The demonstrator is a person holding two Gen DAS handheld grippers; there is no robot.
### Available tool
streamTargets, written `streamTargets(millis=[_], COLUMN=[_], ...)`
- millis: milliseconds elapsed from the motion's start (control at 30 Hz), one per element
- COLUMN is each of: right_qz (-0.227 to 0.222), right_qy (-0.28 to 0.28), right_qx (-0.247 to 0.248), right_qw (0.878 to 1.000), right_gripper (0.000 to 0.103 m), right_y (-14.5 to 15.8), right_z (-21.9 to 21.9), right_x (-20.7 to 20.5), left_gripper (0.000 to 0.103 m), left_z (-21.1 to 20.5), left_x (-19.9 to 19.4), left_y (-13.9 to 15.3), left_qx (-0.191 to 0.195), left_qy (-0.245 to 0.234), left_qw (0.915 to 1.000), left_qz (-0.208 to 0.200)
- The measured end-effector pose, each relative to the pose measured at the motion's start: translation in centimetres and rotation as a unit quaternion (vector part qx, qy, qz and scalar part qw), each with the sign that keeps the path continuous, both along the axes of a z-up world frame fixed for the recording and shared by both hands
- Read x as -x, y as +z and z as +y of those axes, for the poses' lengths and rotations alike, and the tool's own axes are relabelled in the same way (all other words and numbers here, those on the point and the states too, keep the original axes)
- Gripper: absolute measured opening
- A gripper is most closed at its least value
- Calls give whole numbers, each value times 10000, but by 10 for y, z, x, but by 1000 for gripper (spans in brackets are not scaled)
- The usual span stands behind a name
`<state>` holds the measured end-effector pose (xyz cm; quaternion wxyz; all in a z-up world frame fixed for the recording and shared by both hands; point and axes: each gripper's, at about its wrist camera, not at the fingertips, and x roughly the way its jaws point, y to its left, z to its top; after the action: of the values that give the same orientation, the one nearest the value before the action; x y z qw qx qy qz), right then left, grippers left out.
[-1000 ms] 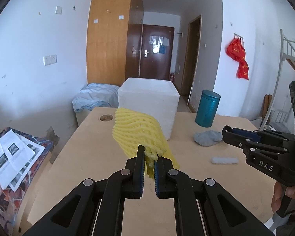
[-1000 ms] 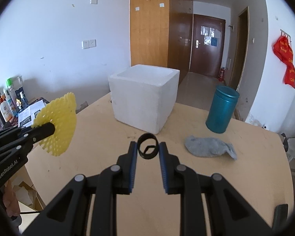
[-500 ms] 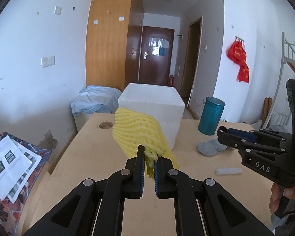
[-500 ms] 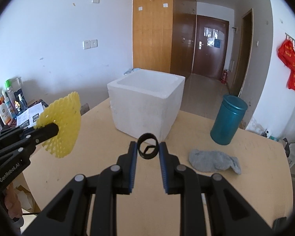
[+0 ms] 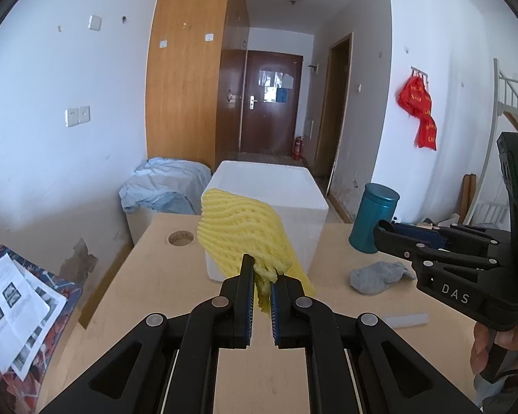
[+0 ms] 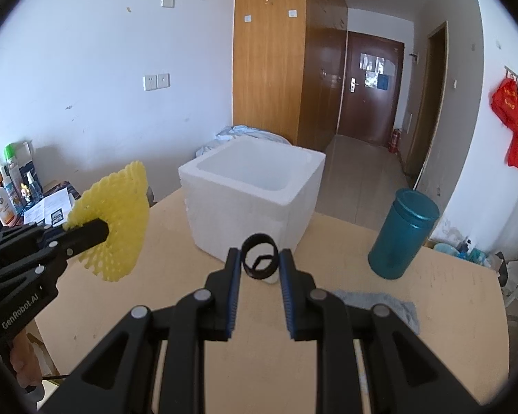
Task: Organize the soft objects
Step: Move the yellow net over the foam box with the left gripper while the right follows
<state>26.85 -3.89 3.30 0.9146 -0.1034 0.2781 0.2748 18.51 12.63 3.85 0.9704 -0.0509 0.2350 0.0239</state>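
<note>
Yellow foam net (image 5: 245,234) and black ring (image 6: 259,261), each gripper-clamped, now nearer white foam box (image 6: 252,189).

Both wrist views look forward and slightly down over the table (image 5: 162,276), sharing the foam box (image 6: 255,200).

We are losing half the grey sock (image 6: 380,305) behind our right gripper (image 6: 259,264); bottle labels (image 6: 1,203) are blurring.
</note>
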Motion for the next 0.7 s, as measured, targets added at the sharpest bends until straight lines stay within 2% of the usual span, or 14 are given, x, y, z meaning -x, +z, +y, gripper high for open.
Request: streamTargets(millis=[700], right_qz=[-54], right_qy=[64], right_qx=[-71], right_qw=[9999], right_gripper=[26], right_y=[16], right_z=[12], right_x=[-43], left_gripper=[9], left_z=[-3], left_x=[-51], left_y=[10], left_qx=[-122], left_qy=[-139], left_qw=[9998], left_qz=[-37])
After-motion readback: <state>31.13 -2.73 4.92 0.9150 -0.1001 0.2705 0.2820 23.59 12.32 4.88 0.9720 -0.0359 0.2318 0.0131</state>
